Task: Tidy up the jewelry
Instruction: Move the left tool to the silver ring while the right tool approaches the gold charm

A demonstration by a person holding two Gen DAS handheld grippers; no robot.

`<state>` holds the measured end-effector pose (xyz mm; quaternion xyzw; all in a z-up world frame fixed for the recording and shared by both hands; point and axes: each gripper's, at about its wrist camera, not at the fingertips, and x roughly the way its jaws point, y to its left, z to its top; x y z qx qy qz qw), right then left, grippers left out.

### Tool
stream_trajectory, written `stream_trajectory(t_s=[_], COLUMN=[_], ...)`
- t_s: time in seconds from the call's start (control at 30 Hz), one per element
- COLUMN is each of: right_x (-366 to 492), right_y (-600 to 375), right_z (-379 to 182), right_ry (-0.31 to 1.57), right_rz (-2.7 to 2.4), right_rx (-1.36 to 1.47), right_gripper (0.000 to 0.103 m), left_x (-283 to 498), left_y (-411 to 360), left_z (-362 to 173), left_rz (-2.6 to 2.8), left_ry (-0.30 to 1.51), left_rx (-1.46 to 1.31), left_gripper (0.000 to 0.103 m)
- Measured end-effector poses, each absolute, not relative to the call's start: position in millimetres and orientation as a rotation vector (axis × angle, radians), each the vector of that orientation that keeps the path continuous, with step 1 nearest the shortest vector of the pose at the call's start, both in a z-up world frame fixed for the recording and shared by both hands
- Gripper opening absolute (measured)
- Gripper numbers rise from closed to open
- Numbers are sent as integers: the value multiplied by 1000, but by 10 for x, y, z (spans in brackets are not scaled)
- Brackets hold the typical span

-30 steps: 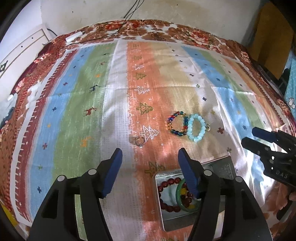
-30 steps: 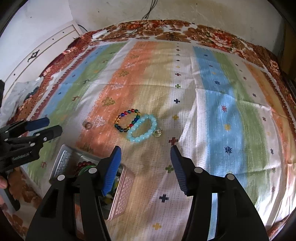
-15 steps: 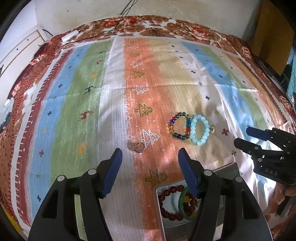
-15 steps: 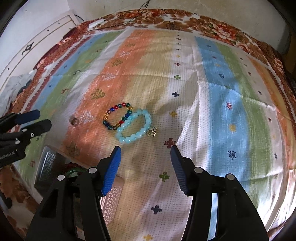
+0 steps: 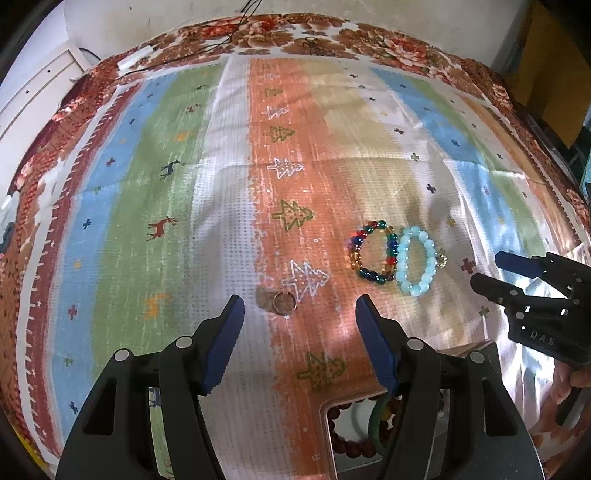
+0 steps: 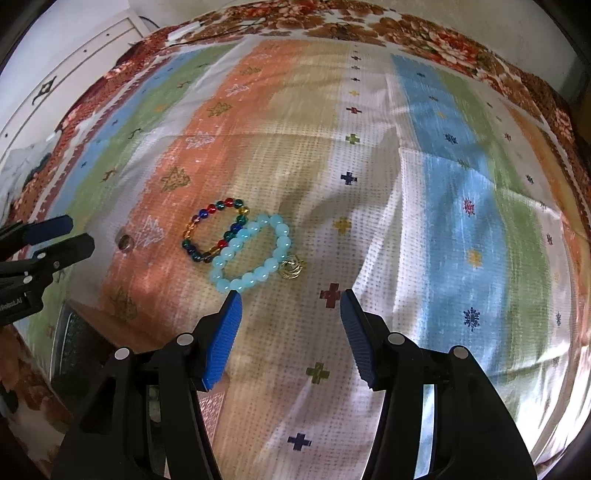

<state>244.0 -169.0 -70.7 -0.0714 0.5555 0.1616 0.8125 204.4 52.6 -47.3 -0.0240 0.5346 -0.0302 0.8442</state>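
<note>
A multicoloured bead bracelet [image 5: 373,254] [image 6: 215,233] and a pale blue bead bracelet [image 5: 416,260] [image 6: 251,254] lie side by side on the striped cloth. A small gold charm [image 6: 291,268] lies by the blue bracelet. A ring [image 5: 283,302] [image 6: 125,242] lies alone, just ahead of my left gripper [image 5: 299,310], which is open and empty. My right gripper [image 6: 290,304] is open and empty, just short of the blue bracelet and charm. A metal tin [image 5: 327,428] below the left gripper holds a dark red bead bracelet [image 5: 341,439] and a green bangle [image 5: 375,424].
The striped cloth [image 5: 184,206] covers a bed with a floral border [image 5: 332,33]. A cable [image 5: 221,40] and a white object [image 5: 135,61] lie at the far edge. White furniture [image 6: 55,77] stands at left. The tin's patterned side [image 6: 74,332] shows in the right wrist view.
Both grippers have moved forward over the cloth toward the loose jewellery. The tin has slid toward the bottom of both views. Both grippers stayed open.
</note>
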Motion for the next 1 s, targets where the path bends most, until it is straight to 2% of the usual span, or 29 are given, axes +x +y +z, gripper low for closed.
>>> stream_trajectory(t_s=[0.4, 0.7, 1.0], right_x=[2645, 2733, 2778], right_y=[-1639, -1590, -1544], right_z=[-895, -1019, -1083], right_ry=[1214, 1234, 1244], right_rz=[317, 313, 322], right_rx=[-204, -235, -253], right_gripper=[55, 55, 55], left_x=[2102, 2194, 2298], left_y=[517, 587, 568], left_z=[-592, -681, -810], left_rz=[-59, -64, -72], left_ry=[1173, 1201, 1233], left_rx=[-26, -36, -22], left_gripper=[63, 55, 55])
